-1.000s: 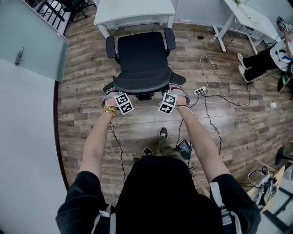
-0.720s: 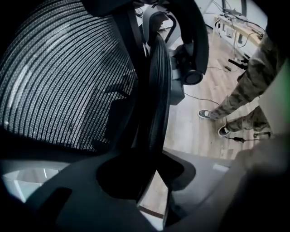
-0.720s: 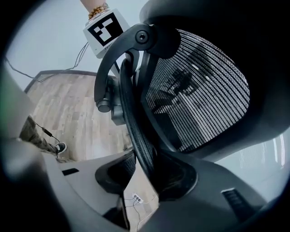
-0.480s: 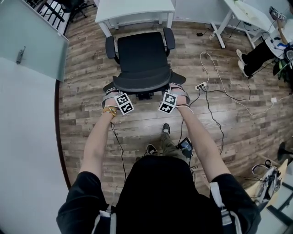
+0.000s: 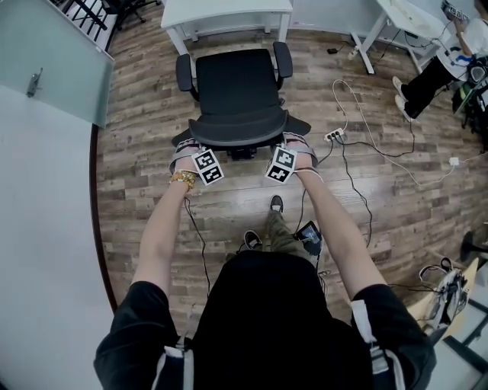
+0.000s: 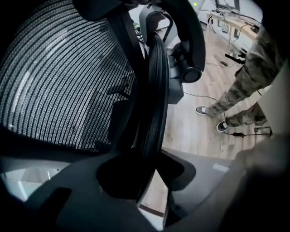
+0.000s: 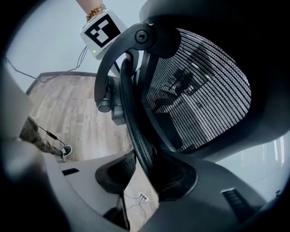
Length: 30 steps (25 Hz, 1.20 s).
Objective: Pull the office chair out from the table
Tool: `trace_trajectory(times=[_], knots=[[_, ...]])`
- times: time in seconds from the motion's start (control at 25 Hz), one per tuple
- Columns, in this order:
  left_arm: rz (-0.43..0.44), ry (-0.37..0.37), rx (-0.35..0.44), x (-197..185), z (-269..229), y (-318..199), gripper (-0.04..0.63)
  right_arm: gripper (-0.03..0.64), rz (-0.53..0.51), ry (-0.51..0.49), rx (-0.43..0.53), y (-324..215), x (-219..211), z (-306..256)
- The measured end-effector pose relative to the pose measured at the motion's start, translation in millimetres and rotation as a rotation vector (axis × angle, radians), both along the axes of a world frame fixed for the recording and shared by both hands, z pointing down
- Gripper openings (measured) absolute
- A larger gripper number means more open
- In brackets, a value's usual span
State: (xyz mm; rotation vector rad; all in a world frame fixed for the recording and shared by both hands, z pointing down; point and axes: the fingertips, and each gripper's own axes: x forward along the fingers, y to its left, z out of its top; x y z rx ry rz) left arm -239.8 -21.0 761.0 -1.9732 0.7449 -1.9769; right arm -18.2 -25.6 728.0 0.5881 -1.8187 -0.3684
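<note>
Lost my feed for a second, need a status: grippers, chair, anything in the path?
Both shut: left gripper, right gripper, on office chair backrest edges. Seat out from under table. Power strip, cables on floor beside it.

HIDDEN GRIP: From the head view, the fingertips of the left gripper [image 6: 152,174] and right gripper [image 7: 147,179] vanish behind the top edge of the office chair [image 5: 236,91]; only their marker cubes [image 5: 207,167] show. The chair's base lies mostly hidden under the seat beyond the fingers. Farther ahead of them, the white table [image 5: 229,14] is cut by the frame's top edge. Well right of the right fingers, a person [image 5: 423,80] is cropped at the corner.
</note>
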Motion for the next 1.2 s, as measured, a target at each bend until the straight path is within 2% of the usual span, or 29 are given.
trace_trajectory(times=[0.44,0.84,1.2], knots=[[0.005,0.005,0.006,9.2,-2.5,34.7,0.137,0.127,-0.013,0.004,-0.006,31.7,7.4,-4.7],[0.013,-0.003,0.006,12.3,-1.5,72.5,0.137,0.127,-0.008,0.002,0.030,68.7,12.8,-3.2],[0.024,-0.006,0.026,17.3,-4.6,85.9,0.137,0.129,-0.006,-0.003,0.032,84.3,17.7,-5.4]])
